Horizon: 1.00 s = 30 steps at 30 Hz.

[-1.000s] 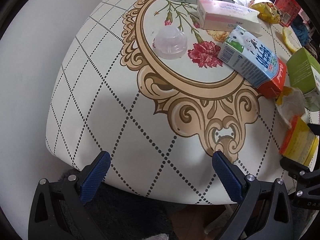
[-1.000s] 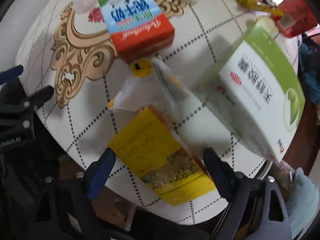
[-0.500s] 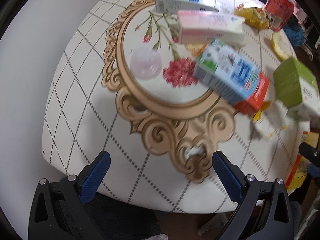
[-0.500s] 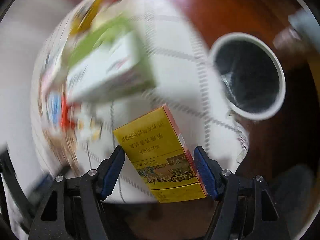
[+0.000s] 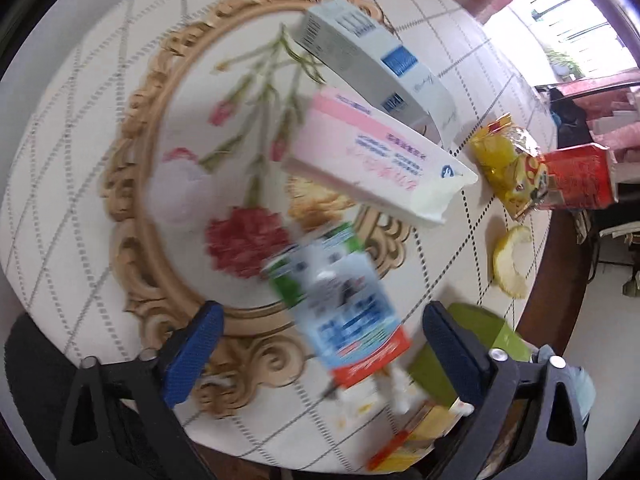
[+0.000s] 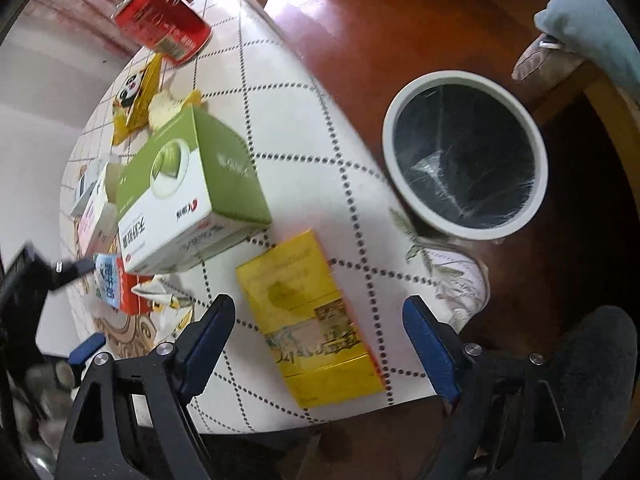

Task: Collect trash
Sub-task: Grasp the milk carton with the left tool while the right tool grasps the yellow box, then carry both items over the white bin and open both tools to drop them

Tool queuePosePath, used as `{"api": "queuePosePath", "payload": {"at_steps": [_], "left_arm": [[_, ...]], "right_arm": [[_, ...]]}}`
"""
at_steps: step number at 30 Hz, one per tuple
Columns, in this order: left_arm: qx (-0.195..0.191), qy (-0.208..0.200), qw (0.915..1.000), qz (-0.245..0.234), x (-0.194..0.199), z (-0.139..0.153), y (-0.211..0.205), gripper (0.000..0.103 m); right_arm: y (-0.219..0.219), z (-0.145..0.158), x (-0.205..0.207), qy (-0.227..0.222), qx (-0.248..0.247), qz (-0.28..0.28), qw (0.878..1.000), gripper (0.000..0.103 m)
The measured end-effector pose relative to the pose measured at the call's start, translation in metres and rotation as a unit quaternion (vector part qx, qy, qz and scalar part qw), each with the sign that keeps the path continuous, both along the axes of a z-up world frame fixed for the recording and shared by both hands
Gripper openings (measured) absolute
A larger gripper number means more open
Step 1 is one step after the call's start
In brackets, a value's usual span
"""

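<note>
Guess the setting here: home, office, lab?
Most likely a home dining or living room. A round table under a floral printed tablecloth is littered with household trash like a milk carton and red can, and a lined waste bin stands on a wooden floor beside it.

Your left gripper (image 5: 320, 338) and right gripper (image 6: 318, 338) look alike: black angular frames with triangular cut-outs, each carrying two fingers faced with textured blue pads (image 5: 191, 354). Round silver screw heads (image 6: 469, 347) sit where the fingers meet the frame on both tools
</note>
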State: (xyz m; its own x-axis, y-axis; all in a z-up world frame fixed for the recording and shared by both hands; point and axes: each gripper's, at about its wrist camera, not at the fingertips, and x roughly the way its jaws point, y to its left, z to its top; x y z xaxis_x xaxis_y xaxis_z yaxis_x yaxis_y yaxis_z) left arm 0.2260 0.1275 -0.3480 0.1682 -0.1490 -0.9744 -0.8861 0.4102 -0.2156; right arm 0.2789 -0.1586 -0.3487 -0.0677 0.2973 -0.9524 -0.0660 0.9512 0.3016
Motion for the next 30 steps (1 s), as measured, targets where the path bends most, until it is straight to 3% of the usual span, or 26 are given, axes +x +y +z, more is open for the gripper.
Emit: {"api": "queuePosePath", "payload": {"at_steps": [3, 5, 8, 12, 15, 16, 18, 21, 25, 30], "left_arm": [[0.0, 0.033, 0.9992, -0.022, 0.026, -0.013, 0.006, 0.07], [0.01, 0.033, 0.9988, -0.034, 0.031, -0.014, 0.004, 0.066], [0.04, 0.041, 0.9942, -0.091, 0.022, -0.005, -0.006, 0.061], [0.09, 0.067, 0.9712, -0.21, 0.001, 0.003, -0.037, 0.06], [0.092, 0.076, 0.9586, -0.258, -0.017, 0.0, -0.053, 0.059], [0.091, 0.073, 0.9578, -0.263, -0.022, -0.002, -0.057, 0.059], [0.092, 0.078, 0.9574, -0.262, -0.028, -0.008, -0.059, 0.059], [0.109, 0.065, 0.9615, -0.244, -0.041, -0.006, -0.06, 0.062], [0.124, 0.048, 0.9642, -0.229, -0.064, 0.006, -0.06, 0.05], [0.141, 0.05, 0.9611, -0.232, -0.088, 0.014, -0.049, 0.049]], "right_arm": [[0.013, 0.001, 0.005, -0.001, -0.003, 0.004, 1.0, 0.087], [0.02, 0.002, 0.004, 0.0, -0.007, 0.015, 1.0, 0.087], [0.034, 0.001, -0.001, 0.01, -0.012, 0.044, 0.999, 0.087], [0.055, -0.008, -0.012, 0.008, -0.045, 0.102, 0.994, 0.086], [0.066, -0.01, -0.023, -0.016, -0.074, 0.143, 0.987, 0.062], [0.07, -0.009, -0.027, -0.027, -0.087, 0.157, 0.983, 0.06], [0.071, -0.007, -0.036, -0.015, -0.068, 0.165, 0.984, 0.06], [0.069, -0.005, -0.046, -0.022, -0.07, 0.176, 0.982, 0.06], [0.073, -0.003, -0.051, -0.021, -0.076, 0.169, 0.982, 0.062], [0.08, 0.0, -0.06, -0.035, -0.091, 0.188, 0.977, 0.06]]}}
